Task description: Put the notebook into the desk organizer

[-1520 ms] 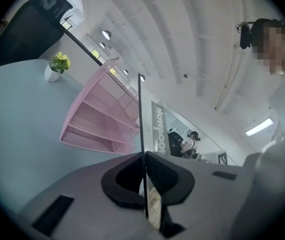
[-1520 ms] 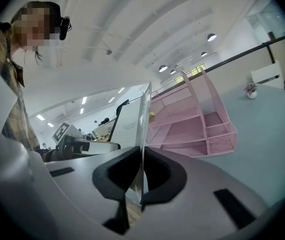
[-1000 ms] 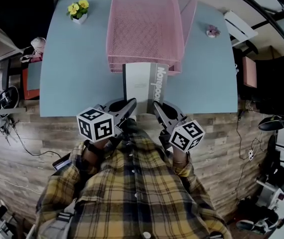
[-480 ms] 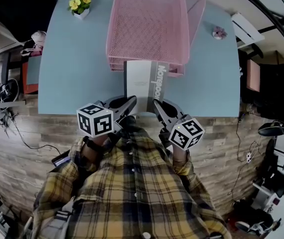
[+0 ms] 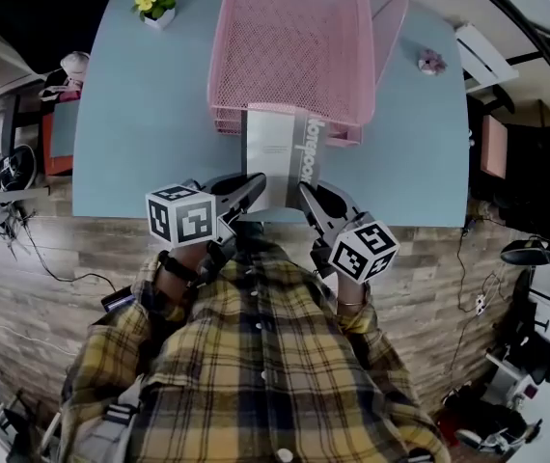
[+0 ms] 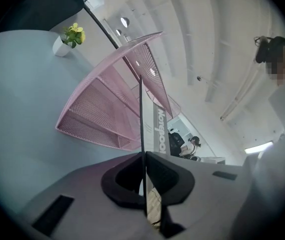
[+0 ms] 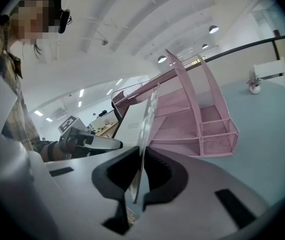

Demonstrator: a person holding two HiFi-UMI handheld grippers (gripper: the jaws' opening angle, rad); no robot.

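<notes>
Blue table (image 5: 150, 114): notebook (image 5: 280, 157) far end inside pink mesh organizer (image 5: 289, 46).

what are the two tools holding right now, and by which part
Both hold the notebook by its near edge: the left tool shut on it toward the left corner, the right tool toward the right corner.

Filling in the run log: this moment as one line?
left gripper: shut on notebook | right gripper: shut on notebook | notebook: far end at pink organizer front
</notes>
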